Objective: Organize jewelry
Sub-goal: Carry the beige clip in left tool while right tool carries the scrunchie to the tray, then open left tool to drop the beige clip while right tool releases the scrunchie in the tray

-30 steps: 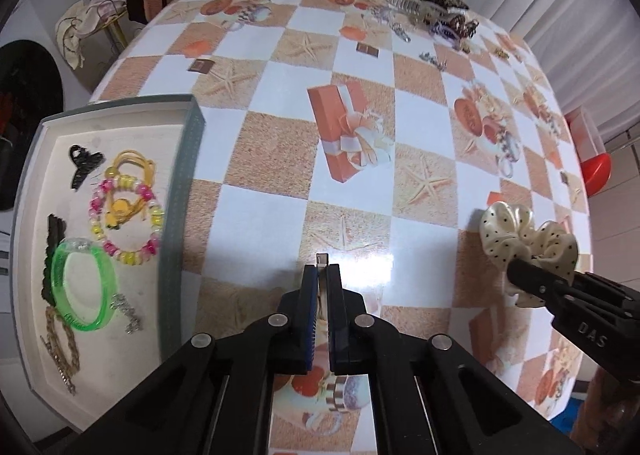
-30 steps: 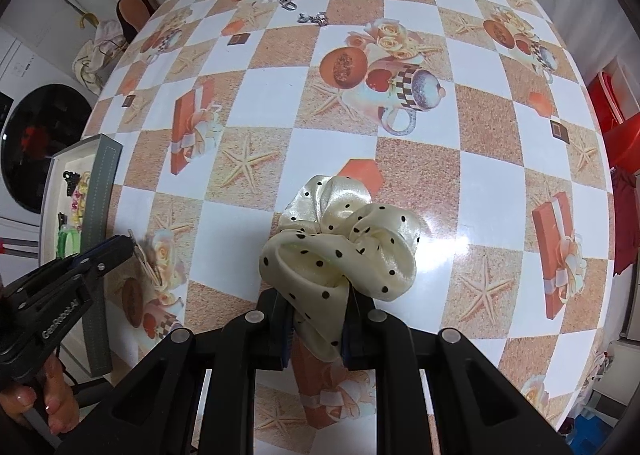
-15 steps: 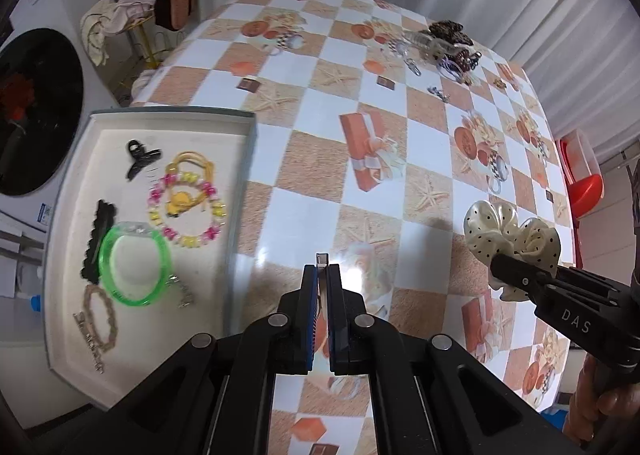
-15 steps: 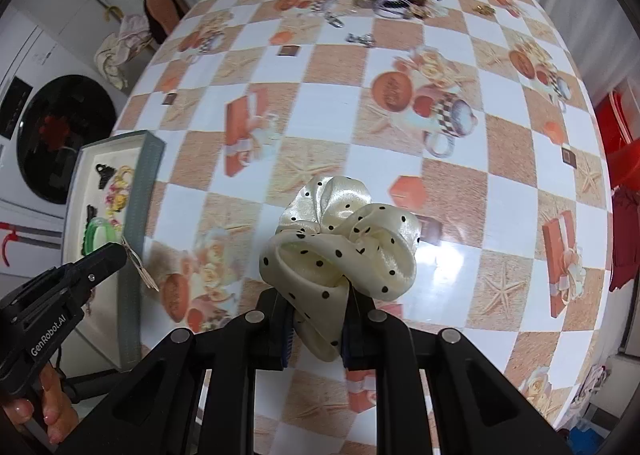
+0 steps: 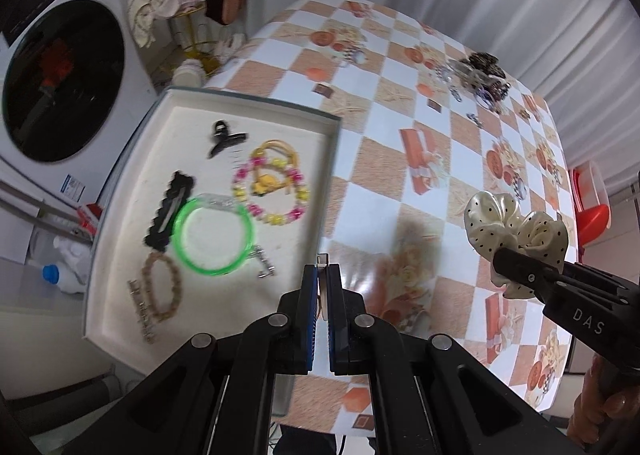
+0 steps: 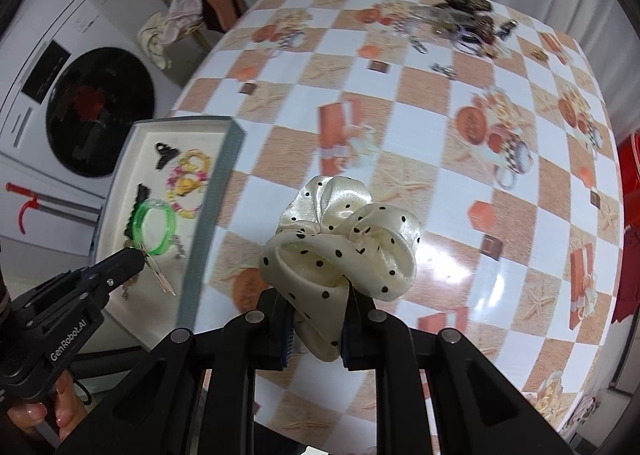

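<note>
Since a second ago both pairs of tongs have risen and drifted toward the tray (image 5: 332, 159), which now fills the left half of the left wrist view and shows far more of itself in the right wrist view, at centre left. The washing machine (image 5: 60, 83) has also come into sight at upper left.

The right tongs (image 6: 316, 329) clamp a cream satin scrunchie (image 6: 344, 239), glossy, ruffled and dotted black, held above the bench (image 6: 400, 115); in the left wrist view it sits at right centre. The left tongs (image 5: 322, 283) are closed on a thin pale metal clip (image 5: 322, 259), a flat strip poking out from the tips at lower centre.

The tray is shallow and rectangular with a grey rim and a white floor. On it lie a translucent green plastic bangle (image 5: 214, 239), a beaded bracelet of pink and yellow (image 5: 272, 191), a black claw clip (image 5: 224, 137), a scalloped black hair clip (image 5: 170, 211) and a brown bead bracelet (image 5: 162, 285). The bench wears a shiny checked oilcloth, orange and white. A tangled pile of jewelry (image 5: 480, 79) lies at its far end, upper right
</note>
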